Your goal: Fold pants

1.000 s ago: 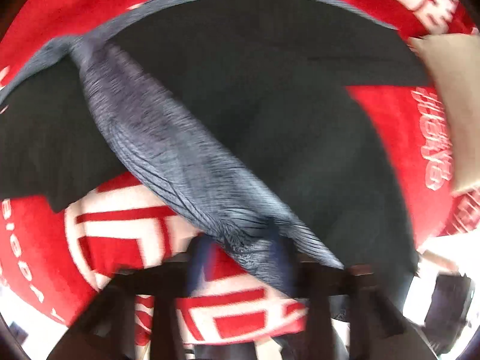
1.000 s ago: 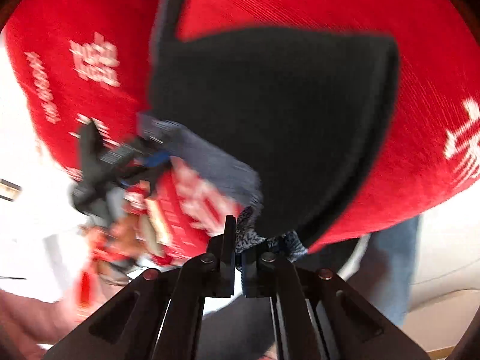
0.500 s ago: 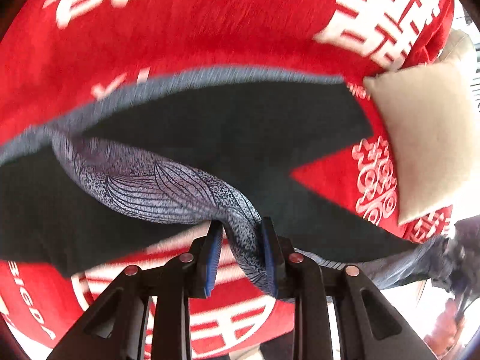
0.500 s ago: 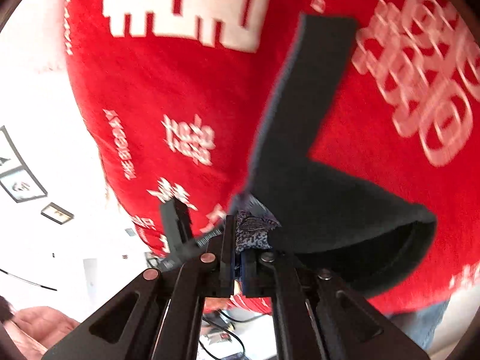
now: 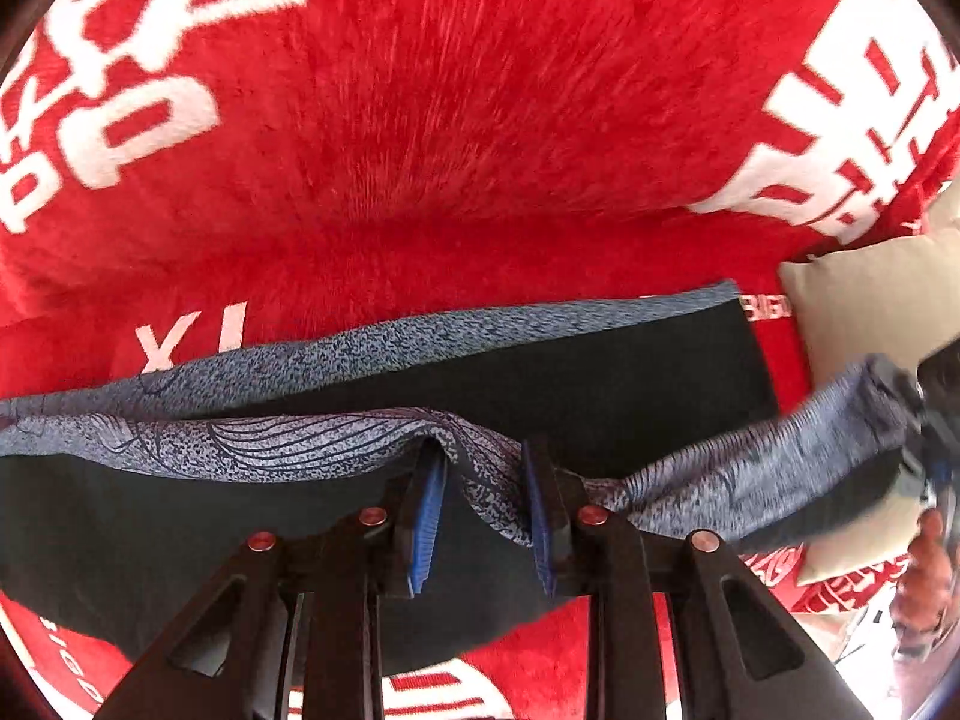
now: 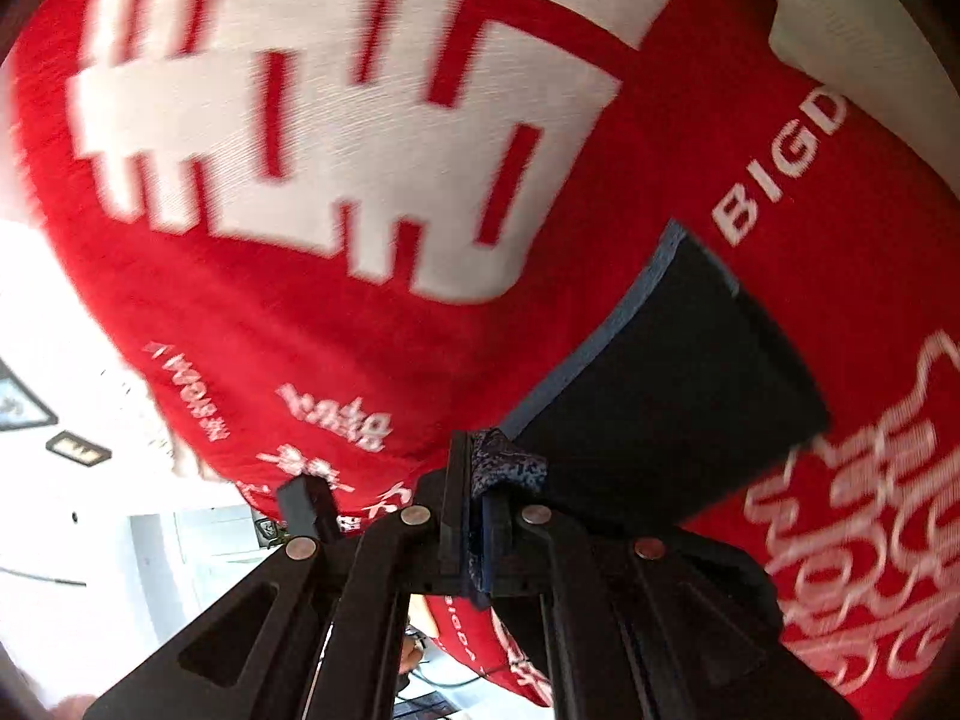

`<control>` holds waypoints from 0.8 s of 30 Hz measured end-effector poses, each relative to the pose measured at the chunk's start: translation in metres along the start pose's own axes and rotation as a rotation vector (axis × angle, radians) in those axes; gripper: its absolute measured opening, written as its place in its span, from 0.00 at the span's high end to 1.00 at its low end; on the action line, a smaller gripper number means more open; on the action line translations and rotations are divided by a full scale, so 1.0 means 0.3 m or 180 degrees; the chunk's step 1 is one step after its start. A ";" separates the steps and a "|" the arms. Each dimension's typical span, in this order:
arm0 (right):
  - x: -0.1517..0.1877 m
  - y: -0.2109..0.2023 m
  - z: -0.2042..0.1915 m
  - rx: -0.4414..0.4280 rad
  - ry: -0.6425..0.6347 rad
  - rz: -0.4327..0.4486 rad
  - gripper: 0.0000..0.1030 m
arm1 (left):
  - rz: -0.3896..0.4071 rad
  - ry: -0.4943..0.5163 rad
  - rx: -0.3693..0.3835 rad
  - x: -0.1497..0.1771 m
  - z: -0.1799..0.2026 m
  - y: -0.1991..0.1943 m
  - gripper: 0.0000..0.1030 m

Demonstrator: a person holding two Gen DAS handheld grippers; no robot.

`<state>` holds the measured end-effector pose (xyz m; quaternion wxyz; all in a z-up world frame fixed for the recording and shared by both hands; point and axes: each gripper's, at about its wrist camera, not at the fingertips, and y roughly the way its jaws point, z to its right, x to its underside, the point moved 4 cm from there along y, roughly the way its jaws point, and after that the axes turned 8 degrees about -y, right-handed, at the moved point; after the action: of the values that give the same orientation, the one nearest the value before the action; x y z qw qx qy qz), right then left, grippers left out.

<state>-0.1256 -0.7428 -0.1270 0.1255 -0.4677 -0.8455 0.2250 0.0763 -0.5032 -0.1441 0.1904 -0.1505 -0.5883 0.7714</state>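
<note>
The pants (image 5: 600,372) are dark with a grey-blue patterned waistband (image 5: 270,438) and lie stretched over a red blanket (image 5: 480,120). My left gripper (image 5: 480,480) points steeply down and is shut on a bunched fold of that band between its blue pads (image 5: 423,516). From there the band runs right to a blurred dark gripper at the edge of the left wrist view. In the right wrist view my right gripper (image 6: 474,462) is shut on a patterned tuft of the band. A dark pants (image 6: 690,390) panel hangs beyond it, over the blanket (image 6: 300,330).
The red blanket bears large white characters and lettering. A beige pillow (image 5: 870,300) lies at its right side, and a white cushion (image 6: 870,30) shows at the top right. A person's hand (image 5: 924,558) is at the far right. White walls with picture frames (image 6: 78,450) lie left.
Both grippers have swept across the blanket with the waistband still in them. The dark panel has shrunk and dropped low in the left view, and bare red blanket now fills the top.
</note>
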 end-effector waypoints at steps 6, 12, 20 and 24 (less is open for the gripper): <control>-0.077 0.108 0.128 0.0310 0.0183 -0.0194 0.98 | -0.0024 0.0151 -0.0179 0.022 0.041 -0.002 0.72; -0.124 0.119 0.235 0.0721 0.0401 -0.0285 0.96 | 0.0129 0.0314 -0.0422 0.064 0.035 -0.076 0.72; -0.147 0.075 0.129 0.1190 -0.0081 -0.0276 0.51 | 0.0052 0.0106 -0.0677 0.124 -0.058 -0.044 0.72; -0.164 -0.065 0.041 0.1342 -0.0294 0.0121 0.23 | 0.0131 0.0100 -0.0813 0.142 -0.069 -0.051 0.72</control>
<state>-0.1190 -0.7966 -0.1282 0.1774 -0.4362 -0.7756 0.4204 0.0499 -0.4618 -0.1351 0.1630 -0.1976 -0.6755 0.6915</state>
